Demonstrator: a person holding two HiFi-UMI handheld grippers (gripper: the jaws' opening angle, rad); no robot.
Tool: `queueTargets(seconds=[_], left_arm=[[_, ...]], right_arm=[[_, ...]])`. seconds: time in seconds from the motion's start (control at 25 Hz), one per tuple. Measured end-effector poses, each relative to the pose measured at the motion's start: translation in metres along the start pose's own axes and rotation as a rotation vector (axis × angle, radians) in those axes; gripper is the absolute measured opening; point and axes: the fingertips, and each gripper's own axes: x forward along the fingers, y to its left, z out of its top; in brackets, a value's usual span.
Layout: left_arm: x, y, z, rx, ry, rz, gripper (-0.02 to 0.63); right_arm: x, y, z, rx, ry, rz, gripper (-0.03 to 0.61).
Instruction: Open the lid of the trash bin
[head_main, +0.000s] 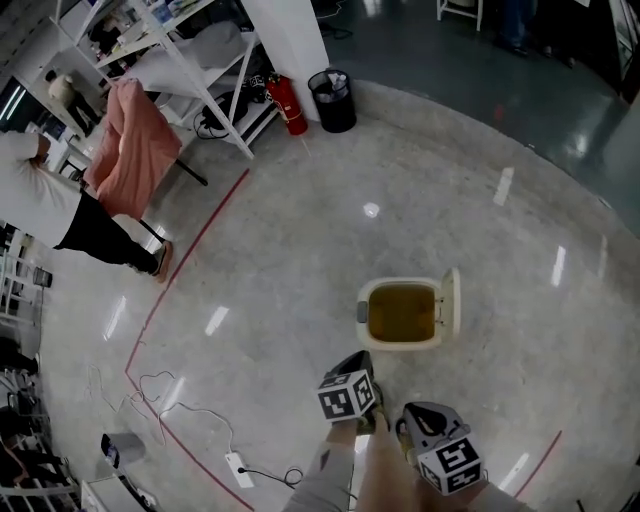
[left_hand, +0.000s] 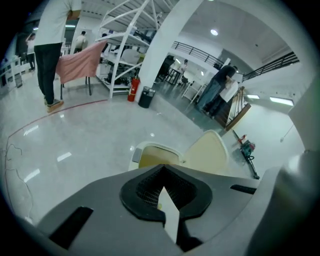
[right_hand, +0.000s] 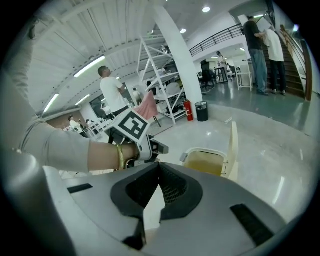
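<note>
While its lid (head_main: 452, 303) stands upright, the cream trash bin (head_main: 398, 347) gapes.

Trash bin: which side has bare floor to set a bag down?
Bare floor lies left of the trash bin out to the red line, beyond it toward the black basket, and right of the raised lid. Crowded: the near side, with the left gripper and right gripper, and the cables lower left.

An open lab hall is suggested by polished floor (head_main: 450, 180), white racking (head_main: 200, 62), a fire extinguisher (head_main: 290, 108) and red floor tape (head_main: 204, 245).
</note>
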Motion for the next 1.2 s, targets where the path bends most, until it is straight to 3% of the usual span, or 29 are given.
queueTargets(seconds=[0.28,0.6,1.2], left_arm=[[-0.085,-0.057,0.015,0.023,-0.071,-0.038,0.003],[-0.175,-0.106,0.006,0.080,-0.110,-0.051,0.003],[-0.278,-0.167,0.014,0.188,-0.298,-0.126,0.003]], right_arm=[[-0.051,0.005,0.030,-0.067,-0.036,-0.007,0.005],[-0.102,0.034,0.073,-0.138,-0.115,0.043,0.005],[-0.164,0.080,0.108,-0.218,-0.242,0.110,0.006]])
